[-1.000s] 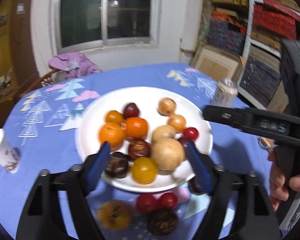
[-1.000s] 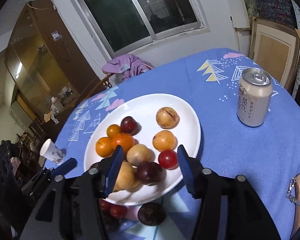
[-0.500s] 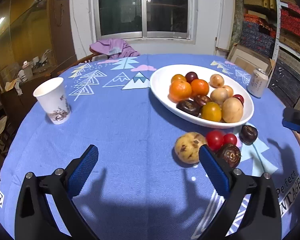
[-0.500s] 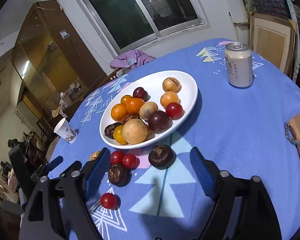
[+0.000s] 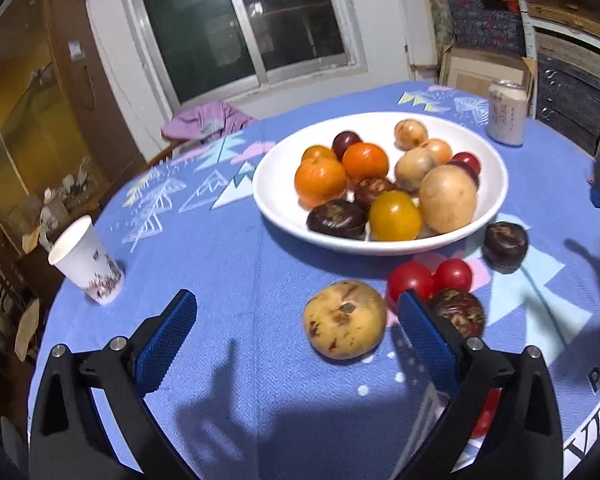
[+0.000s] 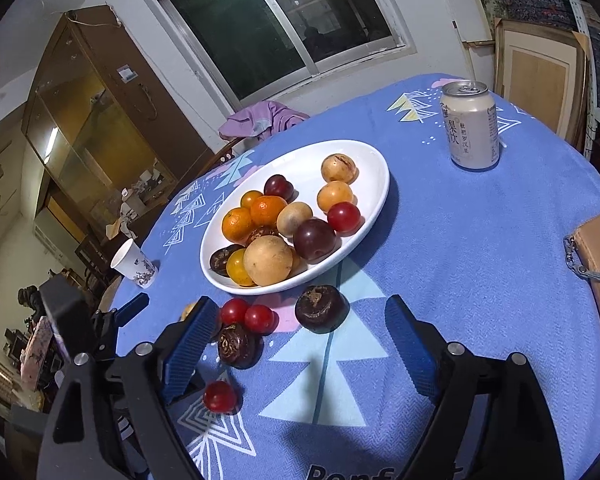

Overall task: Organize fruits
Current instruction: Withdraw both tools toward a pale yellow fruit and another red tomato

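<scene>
Heaped fruits [image 5: 384,184] in white bowl [image 5: 496,196]

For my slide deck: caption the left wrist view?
Open left hand-held gripper nears a yellow fruit beside the white plate.

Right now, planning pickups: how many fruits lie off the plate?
6: a yellow fruit, two red ones beside it, two dark ones, one lone red one nearer the camera. None apparently hidden.

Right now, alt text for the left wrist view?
The open left gripper hovers low over a blue tablecloth, with a speckled yellow fruit lying between its fingers. Beyond sits a white plate of mixed fruit, with a paper cup at left and a can far right.
</scene>
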